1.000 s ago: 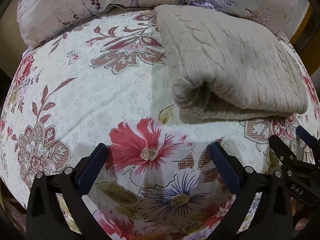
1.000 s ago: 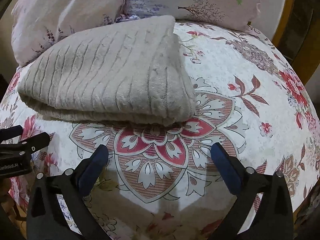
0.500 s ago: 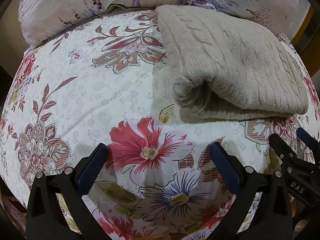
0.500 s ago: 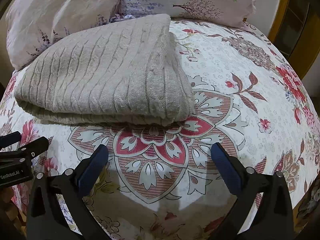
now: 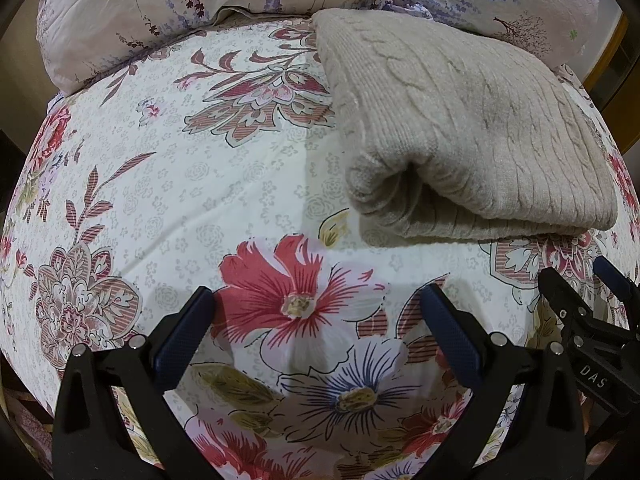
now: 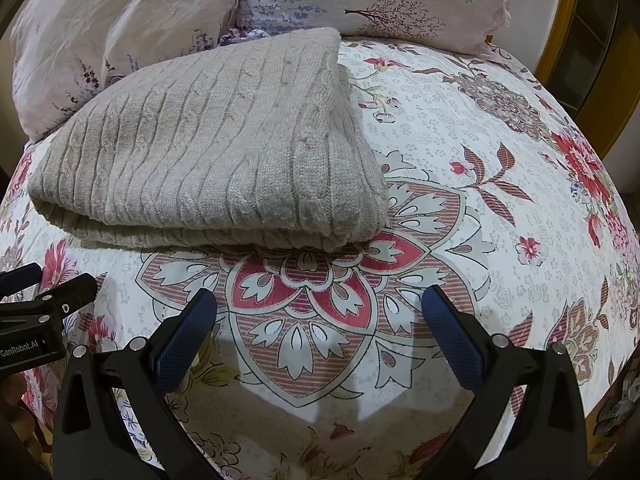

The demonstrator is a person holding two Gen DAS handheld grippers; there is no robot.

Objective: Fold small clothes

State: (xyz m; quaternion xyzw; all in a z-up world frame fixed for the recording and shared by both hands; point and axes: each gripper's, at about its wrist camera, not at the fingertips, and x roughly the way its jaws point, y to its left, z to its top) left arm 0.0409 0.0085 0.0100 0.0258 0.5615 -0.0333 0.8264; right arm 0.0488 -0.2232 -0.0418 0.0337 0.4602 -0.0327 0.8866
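Left wrist view is showing the beige knit sweater (image 5: 460, 132) sitting folded on the bed (image 5: 200, 200), up by the pillows (image 5: 160, 12). Both claws are hovering released and empty: left claw (image 5: 316, 312), right claw (image 6: 320, 314). The fold's mouth is gaping a bit, so I'm guessing a snag there could pop it open. Plenty of bare sheet is lying around it.

Sweater (image 5: 460, 120) — matt cable-knit wool; bedsheet (image 5: 240, 184) smooth printed cotton (slightly creased).

Floral bedsheet (image 5: 240, 184), two pale printed pillows (image 6: 120, 24), wooden frame (image 6: 568, 52)
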